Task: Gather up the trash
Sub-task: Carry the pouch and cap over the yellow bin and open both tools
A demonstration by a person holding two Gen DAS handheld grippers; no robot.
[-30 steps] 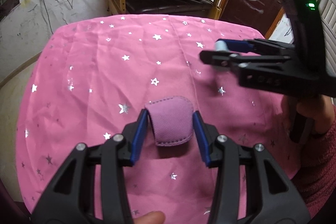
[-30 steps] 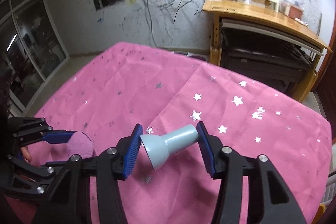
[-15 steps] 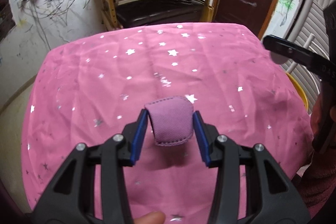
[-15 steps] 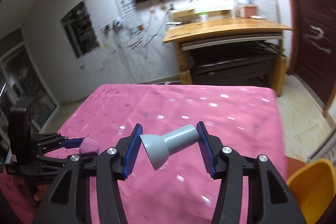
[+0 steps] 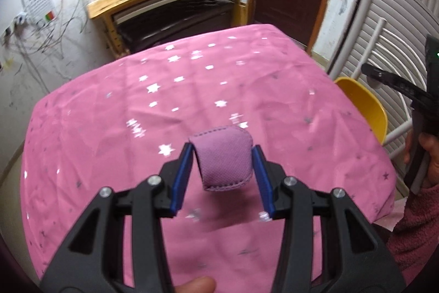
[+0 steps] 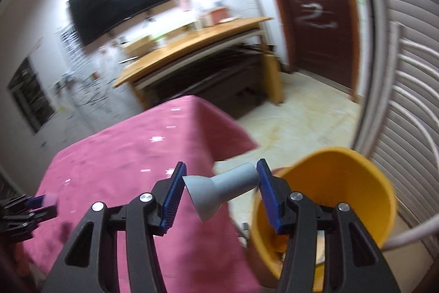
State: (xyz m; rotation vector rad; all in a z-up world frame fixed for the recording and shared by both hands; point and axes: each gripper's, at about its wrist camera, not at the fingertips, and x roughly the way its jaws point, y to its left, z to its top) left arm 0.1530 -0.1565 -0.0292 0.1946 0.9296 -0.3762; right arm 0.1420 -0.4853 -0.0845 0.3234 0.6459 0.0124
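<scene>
Moved: right hand-held gripper [image 6: 221, 190] swung off desk [image 6: 115, 155], clamping grey funnel-shaped plastic piece [image 6: 219, 190] | yellow plastic bin [image 6: 343, 183] just right | left hand-held gripper [image 5: 223, 158] pinches folded purple fabric pad [image 5: 223, 158] | centre over bin before release.

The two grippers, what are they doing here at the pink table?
A person is collecting trash with two hand-held grippers. The left gripper holds a folded purple cloth piece above the pink star tablecloth. The right gripper holds a grey funnel-shaped plastic part at the table's edge, next to the yellow bin on the floor.
</scene>
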